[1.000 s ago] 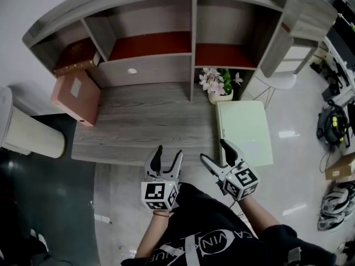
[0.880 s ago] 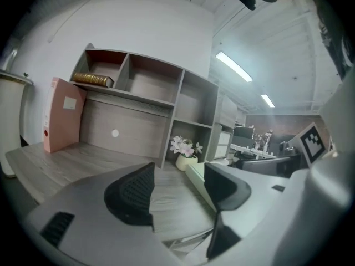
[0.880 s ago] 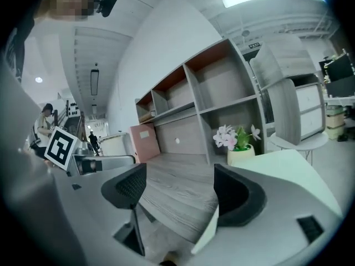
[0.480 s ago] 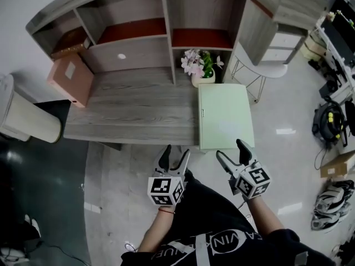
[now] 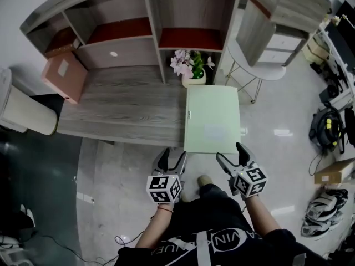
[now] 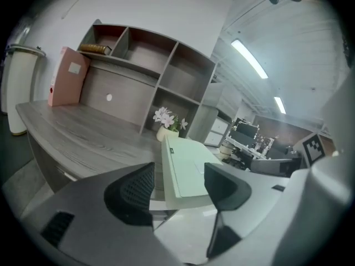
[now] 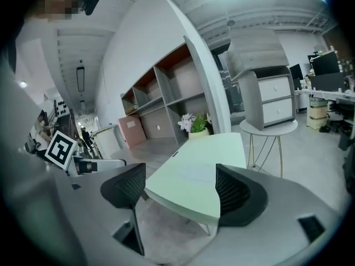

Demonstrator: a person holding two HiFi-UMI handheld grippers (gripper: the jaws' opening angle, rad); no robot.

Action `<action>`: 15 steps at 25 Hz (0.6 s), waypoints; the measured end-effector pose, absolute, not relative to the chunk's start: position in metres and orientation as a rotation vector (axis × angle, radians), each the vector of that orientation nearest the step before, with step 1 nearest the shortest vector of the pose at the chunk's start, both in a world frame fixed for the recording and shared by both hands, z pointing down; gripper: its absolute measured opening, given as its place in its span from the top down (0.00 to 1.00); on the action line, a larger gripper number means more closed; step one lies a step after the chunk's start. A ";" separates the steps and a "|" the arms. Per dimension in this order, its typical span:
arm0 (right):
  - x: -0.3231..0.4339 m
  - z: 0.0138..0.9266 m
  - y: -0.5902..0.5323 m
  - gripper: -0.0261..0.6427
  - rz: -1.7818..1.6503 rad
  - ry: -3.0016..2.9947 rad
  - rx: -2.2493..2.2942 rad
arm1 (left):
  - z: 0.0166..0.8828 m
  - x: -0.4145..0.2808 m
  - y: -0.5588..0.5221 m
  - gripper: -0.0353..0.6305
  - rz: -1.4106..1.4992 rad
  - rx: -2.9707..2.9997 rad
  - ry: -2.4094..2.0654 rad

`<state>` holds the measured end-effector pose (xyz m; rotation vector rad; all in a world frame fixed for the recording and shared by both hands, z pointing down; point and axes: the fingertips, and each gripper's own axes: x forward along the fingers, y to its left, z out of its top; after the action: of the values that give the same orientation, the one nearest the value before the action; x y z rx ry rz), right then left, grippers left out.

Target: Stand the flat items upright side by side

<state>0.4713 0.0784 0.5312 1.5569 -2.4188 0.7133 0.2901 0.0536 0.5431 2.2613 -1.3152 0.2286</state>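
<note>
My left gripper [image 5: 172, 158] hangs just short of the near left corner of the green folder [image 5: 212, 118]. Its jaws are about half open with nothing between them, and looking along them I see that corner beyond the gap. My right gripper [image 5: 232, 157] sits at the folder's near edge, jaws spread wider, pads clear of it and holding nothing.

The folder lies flat directly in front of the flowerpot [image 5: 191, 81]. Its long side runs from the pot toward me, its thick spine faces left, and its near end sticks out past the front edge of the desk [image 5: 122, 110].

Well left of the pot, a pink folder [image 5: 58, 76] stands on edge, leaning on the shelf unit [image 5: 138, 51]. Up and far left of the pot, the unit's end compartment holds a book [image 6: 94, 49] lying flat. The pot itself holds pale pink flowers [image 5: 183, 64].
</note>
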 end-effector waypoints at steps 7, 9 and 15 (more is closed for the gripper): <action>0.526 0.569 0.049 0.39 0.786 -2.351 1.485 | 0.593 0.341 0.066 0.53 0.186 1.975 -1.310; 0.538 0.583 0.042 0.40 0.871 -2.323 1.499 | 0.600 0.354 0.073 0.53 0.190 1.941 -1.296; 0.534 0.624 0.031 0.43 0.989 -2.194 1.426 | 0.617 0.366 0.077 0.50 0.126 1.825 -1.282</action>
<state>0.5336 0.0307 0.6239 1.4261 -2.1944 0.9888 0.3660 0.0770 0.6171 1.8245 -1.2815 0.1259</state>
